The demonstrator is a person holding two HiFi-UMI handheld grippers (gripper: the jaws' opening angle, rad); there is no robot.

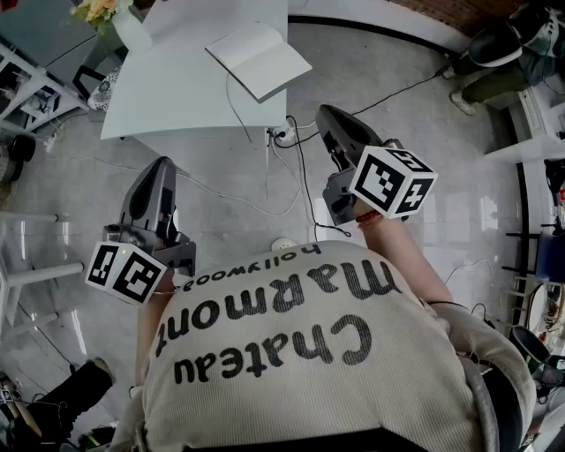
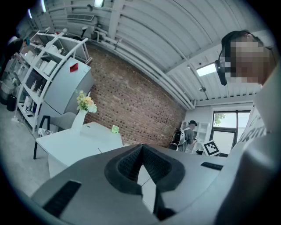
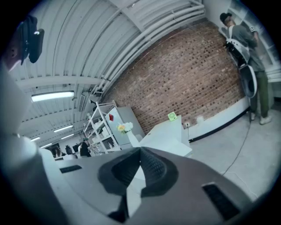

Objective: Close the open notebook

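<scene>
The open notebook (image 1: pixel 259 58) lies flat with blank white pages up, on the right part of the white table (image 1: pixel 177 97) at the top of the head view. Both grippers hang over the grey floor, well short of the table. My left gripper (image 1: pixel 161 169) points toward the table's near edge, its jaws together with nothing between them. My right gripper (image 1: pixel 329 116) is a little to the right of the table's corner, shut and empty too. In the left gripper view the jaws (image 2: pixel 141 151) meet in front of the table (image 2: pixel 74 143). The right gripper view shows its closed jaws (image 3: pixel 140 154).
A vase of flowers (image 1: pixel 110 16) stands at the table's far left. Cables (image 1: pixel 296 181) and a power strip (image 1: pixel 282 134) lie on the floor between me and the table. White frames (image 1: pixel 31 269) stand to the left, shelving (image 1: pixel 538 115) to the right. A person (image 3: pixel 246 44) stands by the brick wall.
</scene>
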